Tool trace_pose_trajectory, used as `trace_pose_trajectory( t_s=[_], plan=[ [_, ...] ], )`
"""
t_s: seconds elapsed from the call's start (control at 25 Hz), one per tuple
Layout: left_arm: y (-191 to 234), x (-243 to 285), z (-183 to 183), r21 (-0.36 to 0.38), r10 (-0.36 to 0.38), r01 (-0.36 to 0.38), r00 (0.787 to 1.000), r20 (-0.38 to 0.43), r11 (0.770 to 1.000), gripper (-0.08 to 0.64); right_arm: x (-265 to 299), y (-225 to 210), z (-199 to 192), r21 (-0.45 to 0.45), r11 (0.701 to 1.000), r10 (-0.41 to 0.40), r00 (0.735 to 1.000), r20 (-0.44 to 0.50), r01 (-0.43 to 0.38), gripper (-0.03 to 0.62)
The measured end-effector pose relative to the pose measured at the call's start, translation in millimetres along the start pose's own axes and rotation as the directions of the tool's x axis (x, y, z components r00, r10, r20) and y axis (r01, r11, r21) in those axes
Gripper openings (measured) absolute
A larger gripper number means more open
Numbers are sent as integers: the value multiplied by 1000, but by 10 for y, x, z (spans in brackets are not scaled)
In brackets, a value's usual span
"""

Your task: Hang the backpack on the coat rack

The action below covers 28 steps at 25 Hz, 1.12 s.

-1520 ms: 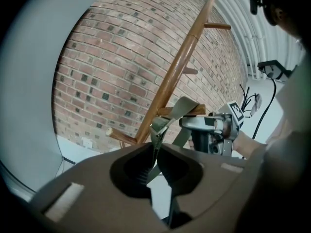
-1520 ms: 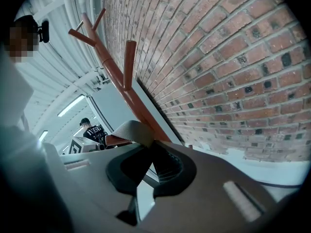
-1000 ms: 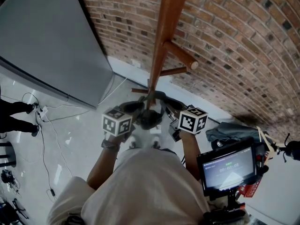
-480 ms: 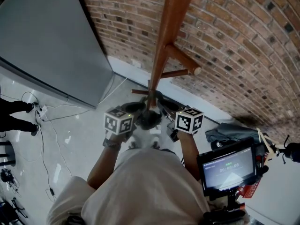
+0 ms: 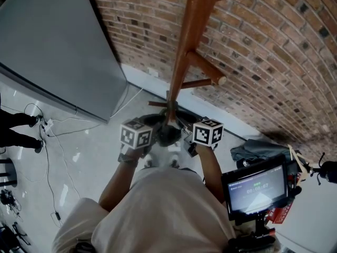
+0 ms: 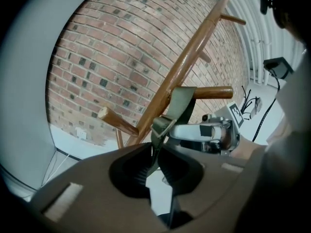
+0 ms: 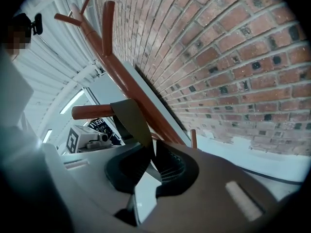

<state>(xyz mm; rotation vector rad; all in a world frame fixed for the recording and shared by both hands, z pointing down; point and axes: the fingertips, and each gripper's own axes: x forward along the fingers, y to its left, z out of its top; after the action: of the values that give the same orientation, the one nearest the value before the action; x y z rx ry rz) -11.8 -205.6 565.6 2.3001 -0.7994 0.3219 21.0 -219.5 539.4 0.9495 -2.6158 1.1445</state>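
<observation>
Ahead of me stood a brick wall [image 5: 274,46], a grey panel [image 5: 47,46] left of it; cables [image 5: 58,136] trailed across the pale floor [image 5: 89,157], a small screen [image 5: 256,187] to my right

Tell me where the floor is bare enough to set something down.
Bare floor lies between the grey panel, the cables and the person's arm. Crowded: the rack base with the backpack, and around the monitor.

A pale, glossy floor [image 5: 89,162] was seen below. A wooden coat rack [image 5: 185,51] was stood on it, close to the brick wall [image 5: 263,62] at the far side. An olive strap [image 7: 130,116] was draped over one of its pegs [image 7: 90,112]. Loose cables [image 5: 52,141] were strewn at the left, and a grey bundle of cloth [image 5: 256,146] was laid at the right.
</observation>
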Motion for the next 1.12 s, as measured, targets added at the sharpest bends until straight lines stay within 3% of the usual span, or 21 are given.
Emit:
trace_pose_trajectory(
  t_s=[0.44,0.72,1.12],
  plan=[
    [1,147,-11,-22,-33,33,999,-14,999,65,130,2,-35,5,1000,7,1000,-9,-7,48],
    [15,169,18,-73,-65,67,998,26,995,108,82,26,-24,-22,999,44,999,-13,-44,69],
    [-25,38,117,-22,-70,72,996,48,997,133,-48,23,38,-7,999,50,998,26,-50,103]
  ],
)
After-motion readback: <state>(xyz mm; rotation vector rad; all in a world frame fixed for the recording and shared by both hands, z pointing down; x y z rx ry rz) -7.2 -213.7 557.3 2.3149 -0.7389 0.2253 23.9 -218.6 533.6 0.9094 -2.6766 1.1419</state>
